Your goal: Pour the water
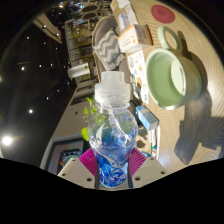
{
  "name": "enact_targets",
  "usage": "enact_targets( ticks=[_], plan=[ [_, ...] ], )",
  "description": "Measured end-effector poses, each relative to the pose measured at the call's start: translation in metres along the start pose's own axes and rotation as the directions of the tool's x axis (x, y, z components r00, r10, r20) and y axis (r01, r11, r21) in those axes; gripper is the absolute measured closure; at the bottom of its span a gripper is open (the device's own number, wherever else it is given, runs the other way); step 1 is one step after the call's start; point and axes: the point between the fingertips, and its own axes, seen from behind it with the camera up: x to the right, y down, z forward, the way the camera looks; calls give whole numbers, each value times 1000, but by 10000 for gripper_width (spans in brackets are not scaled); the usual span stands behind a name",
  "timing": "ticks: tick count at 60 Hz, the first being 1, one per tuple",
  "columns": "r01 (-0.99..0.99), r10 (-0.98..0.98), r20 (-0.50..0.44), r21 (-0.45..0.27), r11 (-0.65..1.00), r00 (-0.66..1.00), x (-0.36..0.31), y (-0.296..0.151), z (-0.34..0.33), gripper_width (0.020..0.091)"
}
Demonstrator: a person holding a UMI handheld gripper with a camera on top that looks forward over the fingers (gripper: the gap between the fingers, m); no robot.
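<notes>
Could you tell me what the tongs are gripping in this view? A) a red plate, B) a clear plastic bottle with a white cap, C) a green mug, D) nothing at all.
B: the clear plastic bottle with its white cap sits between the pink pads of the tongs, which press on its lower body, while the green mug stands beyond on the table.

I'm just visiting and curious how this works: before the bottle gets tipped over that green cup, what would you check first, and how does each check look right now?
1. Bottle held between the gripper fingers: ok.
2. Bottle cap off: not ok, a white cap shows.
3. Green cup upright, mouth open: ok.
4. Cup empty: ok, as far as seen.
5. Bottle mouth over cup: not ok, the cup is beyond and beside.
6. Water level: cannot tell.
</notes>
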Motion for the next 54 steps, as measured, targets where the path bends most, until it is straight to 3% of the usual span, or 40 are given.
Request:
enact_targets(
  ticks=[9,15,22,30,36,45,54],
  plan=[
    [496,-489,-121,31,868,864,-35,-17,3,737],
    [756,-737,-185,63,652,650,-79,-53,-25,736],
    [937,-895,-285,44,347,344,-110,-103,-46,736],
    [997,-912,-410,-69,33,1,-109,-184,-72,735],
    [982,-876,-457,-165,-87,-154,-86,-239,-89,736],
    [968,-864,-470,-240,-72,-180,-35,-299,-102,737],
    [961,-877,-451,-272,-41,-165,9,-323,-101,735]
  ],
)
